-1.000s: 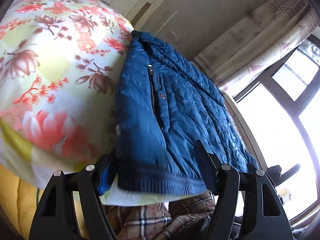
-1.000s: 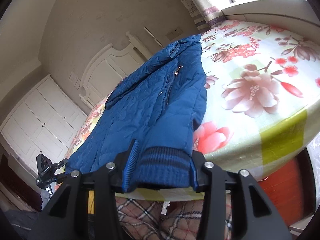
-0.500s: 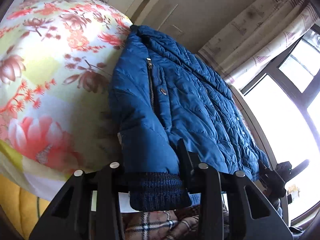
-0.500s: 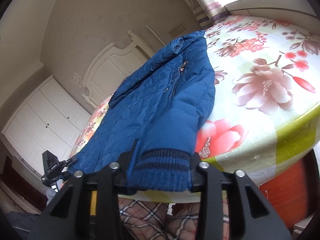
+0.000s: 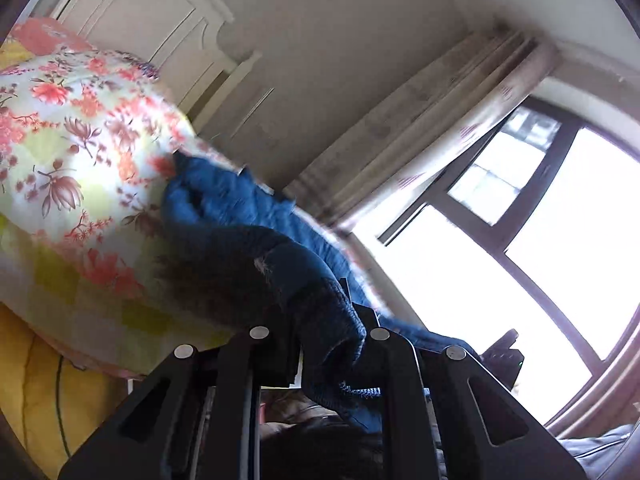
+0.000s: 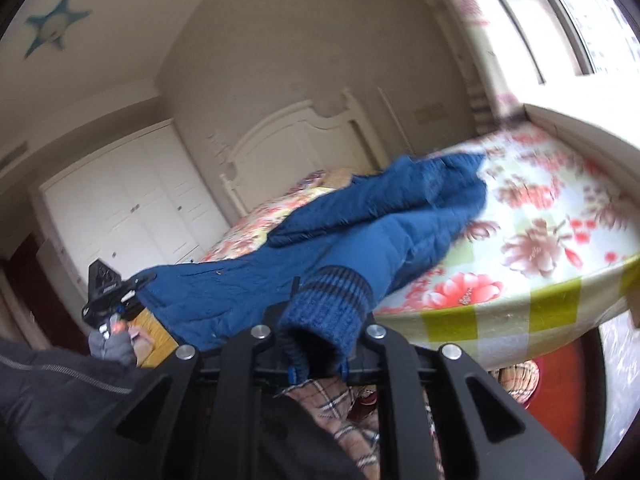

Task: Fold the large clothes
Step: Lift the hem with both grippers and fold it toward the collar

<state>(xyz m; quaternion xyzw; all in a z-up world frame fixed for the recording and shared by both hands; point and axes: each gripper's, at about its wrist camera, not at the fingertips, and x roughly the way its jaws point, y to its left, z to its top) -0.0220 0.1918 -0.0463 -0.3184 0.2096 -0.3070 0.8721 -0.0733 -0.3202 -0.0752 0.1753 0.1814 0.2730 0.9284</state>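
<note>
The blue jacket (image 6: pixel 372 240) was spread across the flowered bedspread (image 6: pixel 560 216), and its lower part was lifted off the bed toward both grippers. In the right wrist view, one ribbed cuff (image 6: pixel 328 312) of the jacket was seen between the jaws of the right gripper (image 6: pixel 316 356). The jaws were closed narrowly on this cuff, and the knitted edge was hanging down just below them. From the cuff, the sleeve and the quilted body were stretched forward and to the right of the jaws, up onto the bed.

In the left wrist view, the other dark ribbed cuff (image 5: pixel 328 332) was held between the jaws of the left gripper (image 5: pixel 320 360). These jaws were also closed tightly on the cloth, and the bunched edge was drooping below them. The jacket (image 5: pixel 240 208) was seen ahead of the jaws, a little to the left, lying folded on the bedspread (image 5: pixel 72 168).

Below both pairs of jaws, some plaid cloth (image 6: pixel 320 404) was visible. To the left of the right jaws, the left gripper (image 6: pixel 108 292) was seen at the edge of the jacket. Far ahead of the right jaws a white headboard (image 6: pixel 304 140) was standing, and to the right of the left jaws a curtain (image 5: pixel 420 140) and a bright window (image 5: pixel 500 260) were seen.
</note>
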